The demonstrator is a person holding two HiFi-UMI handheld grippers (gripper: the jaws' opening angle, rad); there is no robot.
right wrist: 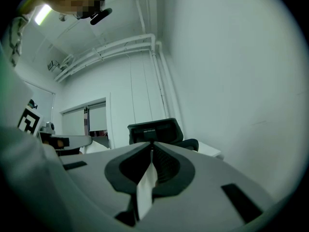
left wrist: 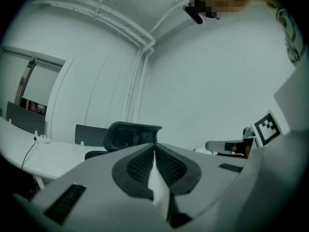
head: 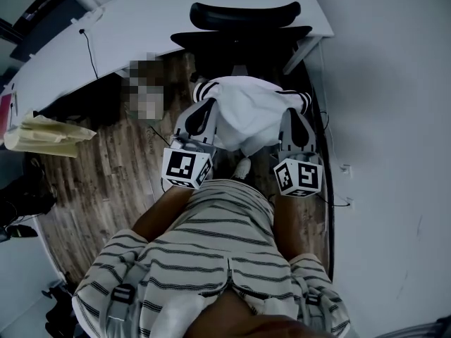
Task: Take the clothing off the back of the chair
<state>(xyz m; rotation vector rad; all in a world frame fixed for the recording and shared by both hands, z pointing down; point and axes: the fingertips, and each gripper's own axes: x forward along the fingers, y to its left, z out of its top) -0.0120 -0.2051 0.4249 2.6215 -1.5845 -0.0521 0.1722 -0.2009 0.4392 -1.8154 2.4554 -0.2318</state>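
Wood-plank brown flooring [head: 106, 174] and a long white curved desk [head: 141, 20] fill most of the head view. A black office chair with a headrest [head: 243, 23] stands at the desk, and no cloth shows on its back from here. Nearer the person, a soft white garment with black-striped cuffs [head: 246, 115] hangs in the air between the 2 grippers. Both gripper views show the chair ahead of the jaws rather than against them, so the garment looks clear of it. The left gripper [head: 203, 104] has its jaws closed on a thin white fold of the fabric, which shows pinched between the ribbed pads [left wrist: 140, 166] in the left gripper view. The right gripper [head: 292, 110] has its jaws clamped the same way on a second fold, and both point about level. I judge the garment light and limp. It will sag in the middle, swing with any move and take no harm from a firm squeeze. Thin cloth nipped only at an edge may slide out, so a deeper fold in each grip is safer. 2 holds well apart along the upper edge, as here, keep it spread. The 2 striped cuffs [head: 204, 90] dangle loose and could catch on the chair.
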